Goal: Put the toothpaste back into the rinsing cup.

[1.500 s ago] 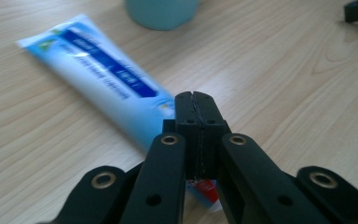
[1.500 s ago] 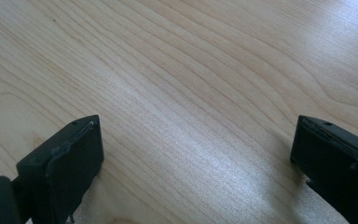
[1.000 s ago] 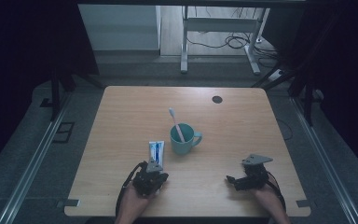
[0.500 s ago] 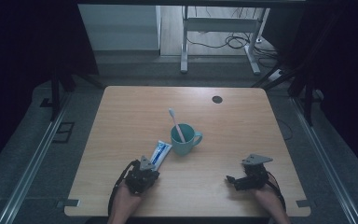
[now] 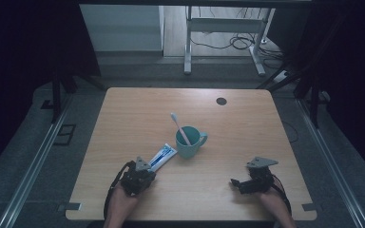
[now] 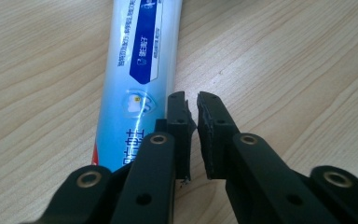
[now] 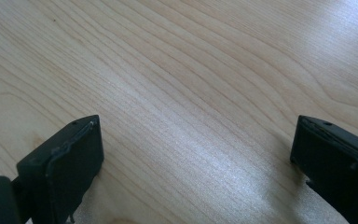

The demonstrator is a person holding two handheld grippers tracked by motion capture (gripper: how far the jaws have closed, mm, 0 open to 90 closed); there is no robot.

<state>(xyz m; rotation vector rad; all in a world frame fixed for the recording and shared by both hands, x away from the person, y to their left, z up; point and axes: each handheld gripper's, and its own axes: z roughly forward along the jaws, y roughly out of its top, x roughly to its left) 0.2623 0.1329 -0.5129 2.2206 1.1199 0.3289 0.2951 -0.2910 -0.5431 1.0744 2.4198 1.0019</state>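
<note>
My left gripper (image 6: pixel 192 105) has its jaws almost together, a narrow slit of bare wood between the pads, and they have just been easing apart; nothing sits between them. The toothpaste tube (image 6: pixel 137 70) lies flat on the table just beside the left-hand pad as the left gripper view shows it, its blue-and-white printed face up, the jaw's edge close against the tube's side; I cannot tell whether they touch. From the high view, the left gripper (image 5: pixel 142 167) sits at the tube's near end, and the toothpaste tube (image 5: pixel 163 156) runs diagonally away from it toward the teal mug (image 5: pixel 190 142), its far end just beside the mug's base. A toothbrush (image 5: pixel 180 129) stands tilted in the mug, head up and leaning to the left.

My right gripper (image 7: pixel 193 154) has its jaws spread wide over bare wood, holding nothing. In the high view the right gripper (image 5: pixel 247 183) rests low near the front right of the wooden table (image 5: pixel 247 123), well apart from the mug and tube, pointing left.
</note>
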